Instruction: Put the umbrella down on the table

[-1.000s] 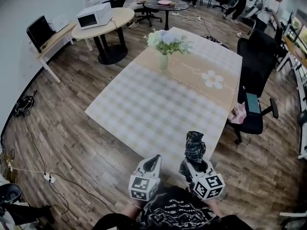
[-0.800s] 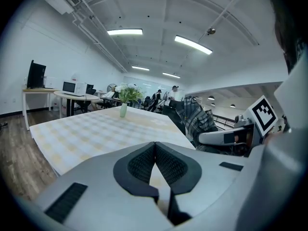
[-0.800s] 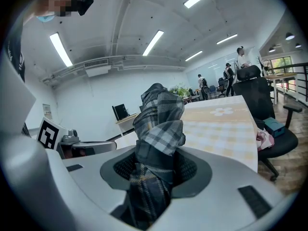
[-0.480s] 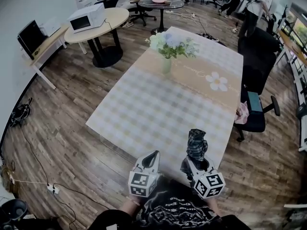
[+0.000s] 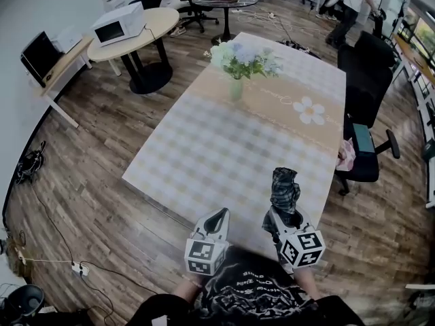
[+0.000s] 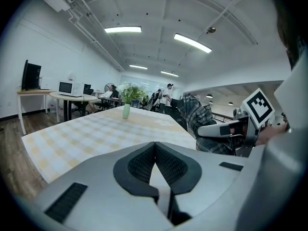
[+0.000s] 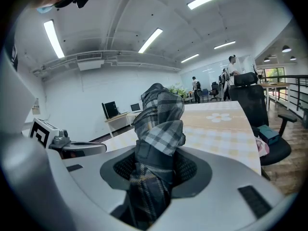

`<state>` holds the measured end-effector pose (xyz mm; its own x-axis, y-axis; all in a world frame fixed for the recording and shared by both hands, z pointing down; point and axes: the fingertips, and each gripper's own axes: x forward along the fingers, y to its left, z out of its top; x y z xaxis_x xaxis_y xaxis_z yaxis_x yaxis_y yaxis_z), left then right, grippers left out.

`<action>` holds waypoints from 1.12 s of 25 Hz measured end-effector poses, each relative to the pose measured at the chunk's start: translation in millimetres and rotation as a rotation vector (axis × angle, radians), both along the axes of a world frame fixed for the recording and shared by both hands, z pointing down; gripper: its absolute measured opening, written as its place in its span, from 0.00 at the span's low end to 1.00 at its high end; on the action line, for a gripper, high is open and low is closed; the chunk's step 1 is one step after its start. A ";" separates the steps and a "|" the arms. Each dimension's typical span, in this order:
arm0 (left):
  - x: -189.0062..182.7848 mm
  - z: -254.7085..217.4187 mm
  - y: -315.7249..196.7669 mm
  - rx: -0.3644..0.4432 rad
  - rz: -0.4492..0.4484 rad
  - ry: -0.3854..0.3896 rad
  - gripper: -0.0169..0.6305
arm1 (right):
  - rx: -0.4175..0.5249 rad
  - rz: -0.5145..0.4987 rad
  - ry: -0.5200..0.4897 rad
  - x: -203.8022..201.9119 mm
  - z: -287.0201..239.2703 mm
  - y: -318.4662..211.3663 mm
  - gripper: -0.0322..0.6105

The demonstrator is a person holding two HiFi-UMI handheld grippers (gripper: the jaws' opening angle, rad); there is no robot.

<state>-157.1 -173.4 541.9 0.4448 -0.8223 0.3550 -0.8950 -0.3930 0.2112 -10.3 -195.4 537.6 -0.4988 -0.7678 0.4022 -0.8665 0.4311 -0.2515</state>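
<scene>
While the folded plaid umbrella [image 5: 284, 187] is sticking out of my right gripper [image 5: 281, 217], clamped tight at the near edge of the table [image 5: 217, 148] — my left gripper [image 5: 218, 216] pinched together on nothing — I'm holding it off the cloth, the put-down not yet done.

Umbrella [image 5: 284, 186] closer to tbl [image 5: 204, 155]
</scene>
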 end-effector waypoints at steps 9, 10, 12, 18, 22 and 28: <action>-2.2 -3.5 -13.3 0.006 -0.029 -0.009 0.05 | -0.020 -0.036 0.034 -3.0 -6.2 -31.1 0.33; -1.3 -4.2 -14.8 0.005 -0.027 -0.010 0.05 | -0.020 -0.039 0.040 -3.8 -7.1 -36.1 0.33; -0.6 -3.4 -17.1 0.003 -0.021 -0.013 0.05 | -0.023 -0.042 0.046 -5.4 -8.7 -46.0 0.33; 0.5 -2.7 -26.7 0.002 0.004 -0.007 0.05 | -0.048 -0.041 0.072 -7.2 -5.5 -77.6 0.33; -3.3 -1.4 -33.2 -0.003 -0.003 -0.007 0.05 | -0.086 -0.039 0.087 -8.7 2.7 -99.1 0.33; -6.5 -0.7 -42.2 -0.026 -0.010 0.000 0.05 | -0.121 -0.044 0.129 -11.8 16.5 -126.7 0.33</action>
